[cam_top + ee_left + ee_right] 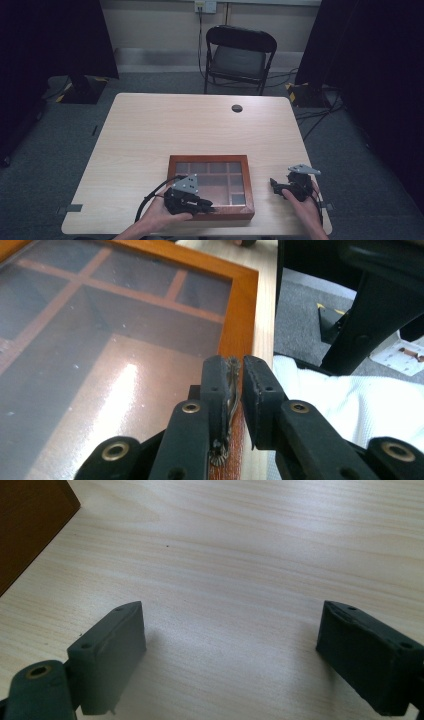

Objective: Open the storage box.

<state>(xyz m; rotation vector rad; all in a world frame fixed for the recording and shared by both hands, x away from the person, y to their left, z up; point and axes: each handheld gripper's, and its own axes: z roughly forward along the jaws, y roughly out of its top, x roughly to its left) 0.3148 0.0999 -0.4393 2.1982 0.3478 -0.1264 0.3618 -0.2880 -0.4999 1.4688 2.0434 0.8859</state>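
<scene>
Near the desk's [150,125] front edge, the left gripper [234,385] pinches the wooden box's [172,165] brass latch [231,390]. Right gripper [230,650] hovers wide open, empty. That thin latch could slip free if pulled crookedly.

One camera is hanging high over the near side of the table [150,130], looking forward and down, taking in the whole top and the folding chair [239,57] beyond. A second is riding on the left gripper [206,202], looking close along its jaws at the wooden box [242,305] and its glass lid. A third is riding on the right gripper [274,183], pointing down at bare tabletop from very near. Both gripper views are sharing the box with the high one; its corner [30,525] is showing at the right gripper view's top left.
</scene>
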